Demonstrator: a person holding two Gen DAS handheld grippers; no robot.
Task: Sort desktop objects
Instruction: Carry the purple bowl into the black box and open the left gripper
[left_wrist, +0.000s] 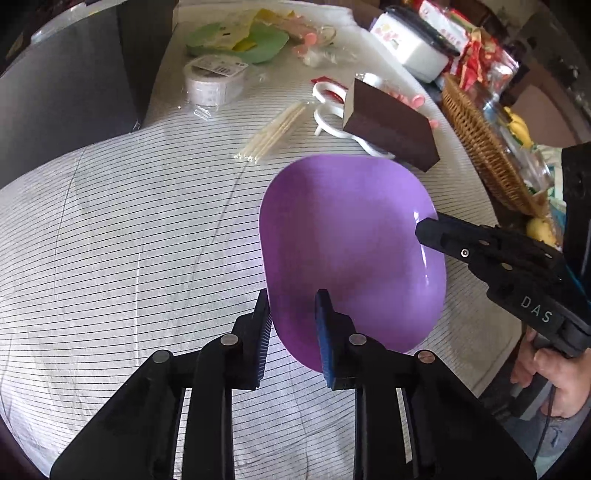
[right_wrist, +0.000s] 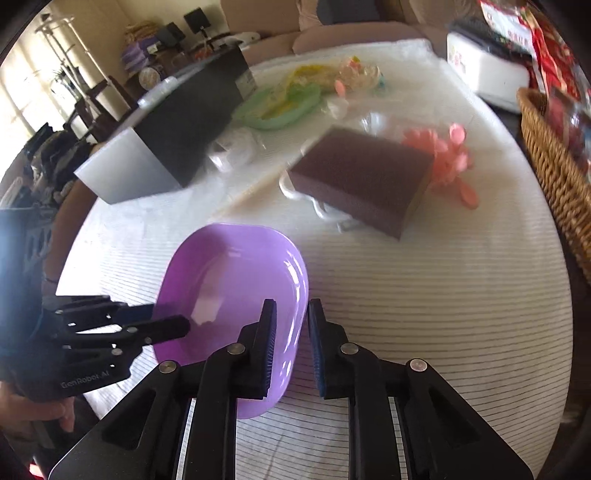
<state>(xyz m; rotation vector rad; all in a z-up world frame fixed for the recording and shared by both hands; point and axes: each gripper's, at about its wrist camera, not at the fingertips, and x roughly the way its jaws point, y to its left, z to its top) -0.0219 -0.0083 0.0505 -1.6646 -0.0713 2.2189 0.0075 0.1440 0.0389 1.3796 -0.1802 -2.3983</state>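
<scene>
Purple bowl seen on striped worktop, near brown block. Left gripper jaws narrowed astride near rim; rim apparently pinched (contact unclear). Right gripper jaws likewise narrowed across opposite rim, one finger inside, one outside.
</scene>
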